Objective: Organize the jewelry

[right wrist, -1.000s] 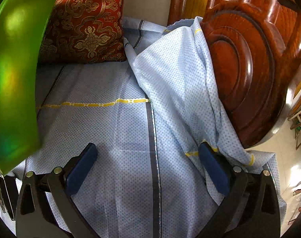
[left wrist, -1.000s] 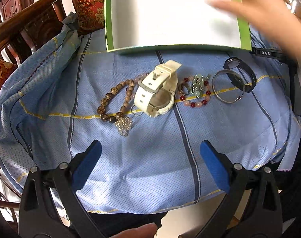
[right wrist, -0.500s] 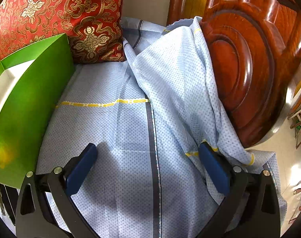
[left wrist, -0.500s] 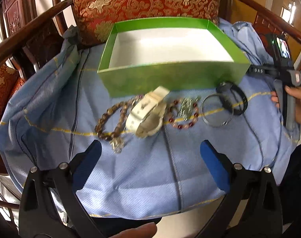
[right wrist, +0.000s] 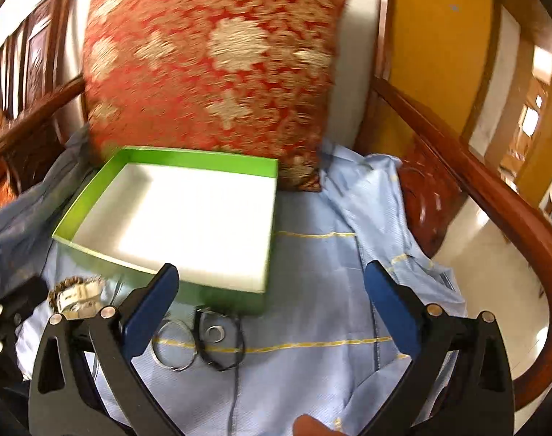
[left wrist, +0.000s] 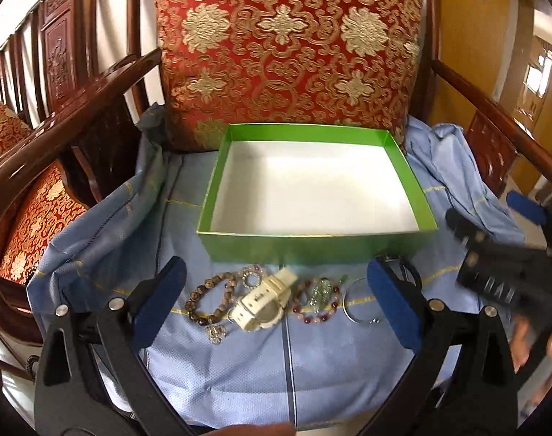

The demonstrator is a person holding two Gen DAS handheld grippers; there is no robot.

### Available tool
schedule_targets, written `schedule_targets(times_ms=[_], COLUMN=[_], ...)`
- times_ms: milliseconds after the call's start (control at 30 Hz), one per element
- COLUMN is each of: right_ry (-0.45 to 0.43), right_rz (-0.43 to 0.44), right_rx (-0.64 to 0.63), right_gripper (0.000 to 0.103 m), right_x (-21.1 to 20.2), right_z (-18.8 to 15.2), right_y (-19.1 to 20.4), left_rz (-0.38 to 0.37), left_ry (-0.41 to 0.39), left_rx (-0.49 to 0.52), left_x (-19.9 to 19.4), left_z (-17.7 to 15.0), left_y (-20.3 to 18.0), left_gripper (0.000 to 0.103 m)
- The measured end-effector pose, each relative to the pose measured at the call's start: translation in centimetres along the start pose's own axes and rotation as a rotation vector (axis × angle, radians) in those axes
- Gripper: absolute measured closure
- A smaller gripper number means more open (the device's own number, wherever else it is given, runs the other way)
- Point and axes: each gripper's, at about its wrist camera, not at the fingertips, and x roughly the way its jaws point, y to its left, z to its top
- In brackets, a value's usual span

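A green box (left wrist: 312,245) with a white inside sits open on a blue cloth (left wrist: 312,370) over a chair seat, its back wall against a red and gold cushion (left wrist: 286,47). Just in front of the box the jewelry lies in a row on the cloth. From the left: a brown bead bracelet (left wrist: 206,301) with a small crystal charm (left wrist: 216,333), a cream watch (left wrist: 263,303) lying on its side with the strap curled, a bracelet of red and pale pink beads (left wrist: 317,303) around a greenish pendant, a thin silver bangle (left wrist: 359,307), and a black band (right wrist: 219,339). In the blurred right wrist view the black band seems to carry a small silver ring, though that is hard to tell.

The left gripper (left wrist: 276,301) hangs over the row, jaws wide apart and holding nothing. The right gripper (right wrist: 270,301) is above the box's near right corner, jaws likewise wide apart and empty.
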Motion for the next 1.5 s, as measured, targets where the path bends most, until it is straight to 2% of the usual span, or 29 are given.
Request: schedule_targets(times_ms=[200,1500], right_ry=[0.064,0.079], right_rz=[0.051,0.021], right_rx=[-0.01,-0.001], right_gripper=[0.003,0.003], right_x=[1.2,1.1], right_z=[-0.7,-0.8], right_y=[1.3,2.2], left_rz=[0.007,0.017], left_ry=[0.015,0.022], left_rx=[-0.032,-0.012], left_x=[0.6,0.6], left_z=[-0.2,-0.6], left_y=[0.8,0.8], left_gripper=[0.004,0.004])
